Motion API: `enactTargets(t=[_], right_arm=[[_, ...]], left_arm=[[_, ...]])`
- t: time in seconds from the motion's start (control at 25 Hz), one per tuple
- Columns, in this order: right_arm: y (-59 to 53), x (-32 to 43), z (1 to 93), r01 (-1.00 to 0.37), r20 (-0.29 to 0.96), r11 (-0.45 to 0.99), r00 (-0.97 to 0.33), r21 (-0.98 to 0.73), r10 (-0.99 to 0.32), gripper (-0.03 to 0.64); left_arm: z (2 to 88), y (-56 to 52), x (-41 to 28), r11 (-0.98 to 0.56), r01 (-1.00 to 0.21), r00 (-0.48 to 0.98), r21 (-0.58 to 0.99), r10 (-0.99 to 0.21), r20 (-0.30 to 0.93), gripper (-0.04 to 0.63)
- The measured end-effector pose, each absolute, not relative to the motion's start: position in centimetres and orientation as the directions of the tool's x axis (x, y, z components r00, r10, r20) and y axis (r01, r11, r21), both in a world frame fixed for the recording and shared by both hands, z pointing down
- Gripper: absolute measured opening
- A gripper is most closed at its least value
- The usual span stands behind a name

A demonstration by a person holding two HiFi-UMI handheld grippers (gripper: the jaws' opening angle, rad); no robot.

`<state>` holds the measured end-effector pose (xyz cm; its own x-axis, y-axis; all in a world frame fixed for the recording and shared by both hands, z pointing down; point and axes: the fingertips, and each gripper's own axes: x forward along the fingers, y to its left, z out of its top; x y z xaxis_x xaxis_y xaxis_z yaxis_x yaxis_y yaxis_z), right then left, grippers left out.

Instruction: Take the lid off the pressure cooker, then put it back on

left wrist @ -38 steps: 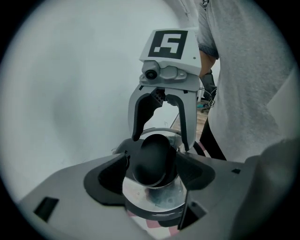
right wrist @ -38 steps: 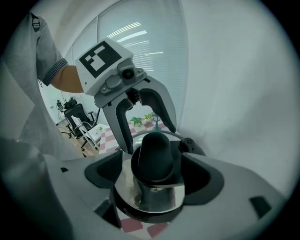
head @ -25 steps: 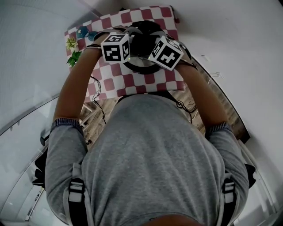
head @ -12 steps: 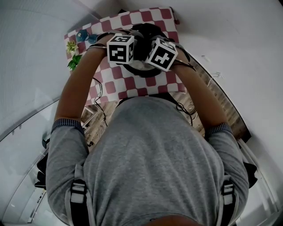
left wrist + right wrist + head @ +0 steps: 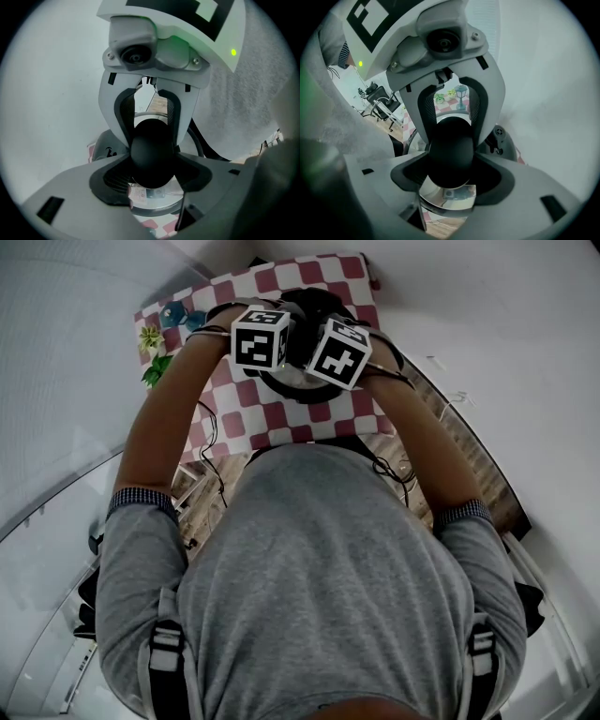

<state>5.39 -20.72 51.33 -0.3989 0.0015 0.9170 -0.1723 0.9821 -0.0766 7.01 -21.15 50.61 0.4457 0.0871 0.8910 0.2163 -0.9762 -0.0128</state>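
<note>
The pressure cooker stands on a red-and-white checked table, mostly hidden under the two marker cubes. Its shiny lid carries a round black knob. My left gripper and my right gripper point steeply down from opposite sides, and each has the knob between its jaws. Both pairs of jaws are closing. The pads lie close beside the knob, and I see no firm press. The lid sits on the pot.
A green plant and small ornaments stand at the table's far left corner. A small lamp-like ornament is beyond the cooker. The wooden floor lies to the right, and a chair stands off the table.
Both marker cubes have shifted slightly away from the body and closer together over the cooker, tilting a little. The cooker and lid have not moved.
</note>
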Motion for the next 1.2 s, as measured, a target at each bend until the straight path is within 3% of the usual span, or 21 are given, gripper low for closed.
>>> enactTargets(t=[1.2], right_arm=[[-20.0,5.9,48.7,-0.154,0.925,0.988,-0.371,0.018,-0.075,0.291]], left_arm=[[47.4,-20.1,7.4,-0.971,0.215,0.440,-0.103,0.002,0.898,0.302]])
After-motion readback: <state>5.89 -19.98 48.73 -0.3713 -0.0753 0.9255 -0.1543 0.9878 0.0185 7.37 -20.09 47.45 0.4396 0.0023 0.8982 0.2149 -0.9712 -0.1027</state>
